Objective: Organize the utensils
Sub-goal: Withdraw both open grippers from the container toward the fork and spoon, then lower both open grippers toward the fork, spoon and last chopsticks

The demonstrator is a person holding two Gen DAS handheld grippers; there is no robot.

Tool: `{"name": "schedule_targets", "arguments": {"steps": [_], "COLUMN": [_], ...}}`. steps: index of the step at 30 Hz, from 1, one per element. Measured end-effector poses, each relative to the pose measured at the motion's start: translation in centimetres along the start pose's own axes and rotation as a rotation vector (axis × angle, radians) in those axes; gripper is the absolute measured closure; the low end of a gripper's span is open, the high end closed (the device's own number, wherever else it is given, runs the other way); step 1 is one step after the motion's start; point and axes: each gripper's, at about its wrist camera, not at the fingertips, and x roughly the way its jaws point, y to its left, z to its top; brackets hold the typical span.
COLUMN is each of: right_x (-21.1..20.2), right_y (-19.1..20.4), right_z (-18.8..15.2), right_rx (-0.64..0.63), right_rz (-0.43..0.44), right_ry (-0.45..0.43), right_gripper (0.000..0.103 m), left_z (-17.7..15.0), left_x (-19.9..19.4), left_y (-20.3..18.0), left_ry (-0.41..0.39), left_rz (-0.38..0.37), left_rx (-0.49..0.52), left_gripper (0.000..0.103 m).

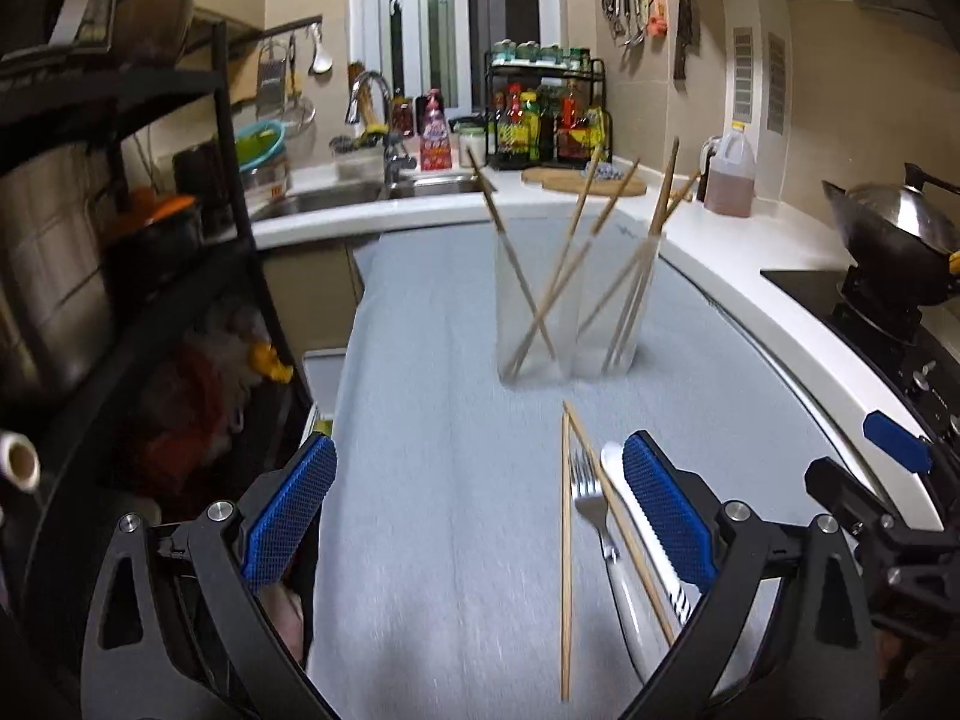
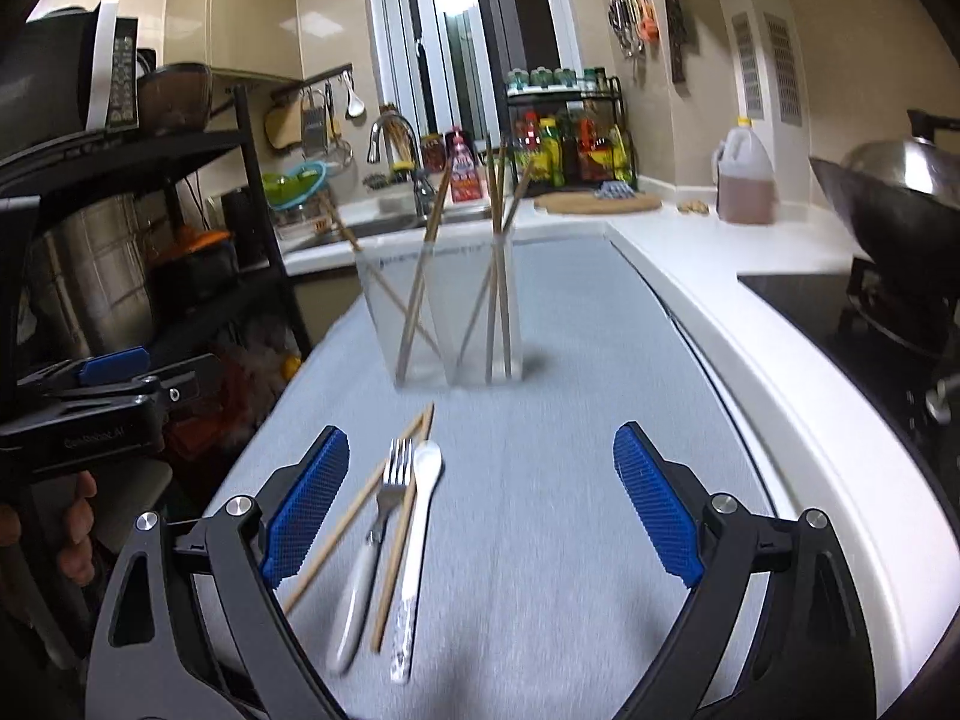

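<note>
A pale grey cloth (image 2: 540,510) covers the work surface, and the loose utensils lie on its near part in a small cluster. The fork (image 2: 375,531) is steel with four tines and a white, rounded handle; its tines point toward the far end. Just right of it lies a white spoon (image 2: 420,516) with a small oval bowl and a dark-patterned handle end. Two plain wooden chopsticks (image 2: 399,546) lie with them: one runs between fork and spoon, the other angles off to the left, and their far tips nearly meet.

Farther along the cloth stand two clear containers (image 2: 450,318) side by side, touching or nearly so. Each holds several wooden chopsticks leaning crosswise, their tops sticking out above the rims.

The left gripper (image 1: 477,507) has its blue-padded fingers spread wide with nothing between them; in the left wrist view its right finger overlaps the spoon. The right gripper (image 2: 480,501) is likewise spread wide and empty, and the loose cluster sits near its left finger.
</note>
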Motion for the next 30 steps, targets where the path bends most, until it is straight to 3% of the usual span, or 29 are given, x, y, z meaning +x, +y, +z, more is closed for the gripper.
{"name": "schedule_targets", "arguments": {"steps": [6, 9, 30], "right_x": [-1.5, -1.5, -2.3], "right_y": [0.8, 1.0, 1.5], "right_z": [-3.8, -4.6, -4.9], "right_rx": [-0.027, -0.024, -0.033], "right_rz": [-0.005, 0.013, 0.004], "right_ry": [-0.013, 0.022, 0.027], "right_gripper": [0.014, 0.014, 0.014], "left_z": [-4.4, -5.2, -5.2], "left_x": [-1.9, -2.9, -5.8], "left_y": [-0.6, -0.6, -1.4], "left_ry": [0.009, -0.006, -0.077], "left_rz": [0.053, 0.068, 0.065], "left_rx": [0.004, -0.006, -0.016], "left_gripper": [0.01, 0.01, 0.01]}}
